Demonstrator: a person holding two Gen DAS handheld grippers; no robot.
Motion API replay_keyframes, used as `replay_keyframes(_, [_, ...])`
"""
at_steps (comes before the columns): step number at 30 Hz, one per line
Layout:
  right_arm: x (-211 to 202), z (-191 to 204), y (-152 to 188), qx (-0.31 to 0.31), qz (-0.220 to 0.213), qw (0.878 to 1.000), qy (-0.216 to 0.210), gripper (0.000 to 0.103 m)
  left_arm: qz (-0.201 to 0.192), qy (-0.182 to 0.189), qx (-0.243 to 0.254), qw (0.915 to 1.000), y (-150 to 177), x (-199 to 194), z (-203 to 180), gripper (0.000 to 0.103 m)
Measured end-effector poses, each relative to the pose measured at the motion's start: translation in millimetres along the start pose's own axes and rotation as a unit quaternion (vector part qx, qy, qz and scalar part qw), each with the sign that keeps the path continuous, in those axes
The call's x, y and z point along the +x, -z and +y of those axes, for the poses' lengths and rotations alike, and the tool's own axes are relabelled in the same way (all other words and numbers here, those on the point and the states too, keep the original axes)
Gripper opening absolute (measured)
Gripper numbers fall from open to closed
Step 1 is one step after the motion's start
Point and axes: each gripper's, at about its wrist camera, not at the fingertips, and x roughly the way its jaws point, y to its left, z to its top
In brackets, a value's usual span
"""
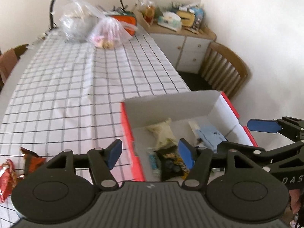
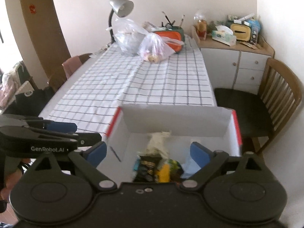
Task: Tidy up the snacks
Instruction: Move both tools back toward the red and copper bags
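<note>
A red cardboard box (image 1: 171, 106) with a white inside stands open on the checked tablecloth (image 1: 76, 85). Inside it lie a cream packet (image 1: 163, 133), a dark packet (image 1: 171, 165) and a light blue packet (image 1: 210, 134). My left gripper (image 1: 151, 153) hovers open over the box's left wall, nothing between its pads. On the cloth to its left lie red snack packets (image 1: 7, 174) and an orange-brown one (image 1: 30, 159). My right gripper (image 2: 149, 153) hangs wide open and empty above the box (image 2: 178, 121), over the dark packet (image 2: 146, 169) and a yellow-green one (image 2: 169, 169).
Two clear plastic bags (image 2: 142, 41), an orange case (image 2: 171, 34) and a desk lamp (image 2: 119, 7) stand at the table's far end. A wooden chair (image 2: 275, 95) and a cluttered white cabinet (image 2: 237, 60) are to the right. Another chair (image 2: 72, 66) stands at the left.
</note>
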Motion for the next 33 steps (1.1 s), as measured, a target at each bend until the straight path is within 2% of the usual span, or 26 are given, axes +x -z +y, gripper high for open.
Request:
replay_keyframes(8, [7.4,50.7,-0.2,-0.02,-0.017,0.999,-0.036,0.103,-0.025,-0.008,-0.005,0.9996,18.4,-26.0,48.8,0.075])
replay_keyframes(17, [40.4,116.1,-1.8,-0.02,0.001,0.998,-0.061,0.103,-0.017,-0.02,-0.033,0.9991,37.1,-42.6,130.1,0.078])
replay_keyframes(25, [76.1,163.7,-2.5,-0.004,0.034,0.997,-0.065,0.103,0.015,0.003,0.026,0.9995,53.4,-56.3,199.5,0.078])
replay_keyframes(33, [113.4,203.3,-1.8,0.027,0.062,0.996,-0.057,0.103,0.051,0.012,0.066,0.9964,59.4,-50.0,263.1,0.078])
